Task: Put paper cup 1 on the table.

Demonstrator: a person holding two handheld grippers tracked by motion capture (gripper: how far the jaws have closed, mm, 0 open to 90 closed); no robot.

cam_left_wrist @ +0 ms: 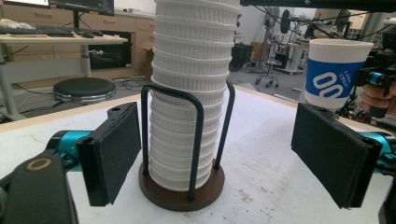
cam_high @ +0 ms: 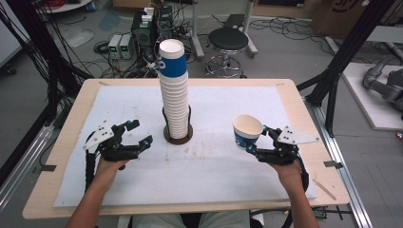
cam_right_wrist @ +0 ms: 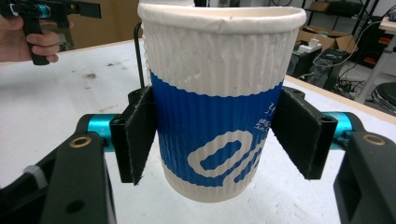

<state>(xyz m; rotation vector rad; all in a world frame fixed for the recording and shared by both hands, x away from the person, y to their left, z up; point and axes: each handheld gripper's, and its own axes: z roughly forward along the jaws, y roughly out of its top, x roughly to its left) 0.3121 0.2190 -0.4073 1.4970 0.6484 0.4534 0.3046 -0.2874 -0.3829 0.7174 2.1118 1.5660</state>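
Cup (cam_right_wrist: 219, 107) blue-banded, white loop logo, pinched by right fingers (cam_right_wrist: 140, 140), left fingers (cam_left_wrist: 112, 154) spread.

Each hand grips a black pistol-style handle, and both forearms are bare, with no sleeve reaching the wrist. The left gripper (cam_high: 138, 132) and the right gripper (cam_high: 255, 138) share one build: a matte black frame of jointed links, turquoise metal collars where the fingers (cam_left_wrist: 111, 151) attach, and a pale grey three-cornered plate dotted with small holes on top. The fingers are flat rectangular blocks faced with coarse black padding, brass-coloured round fittings sit in the black links near the camera, and a black cable trails back from each handle.
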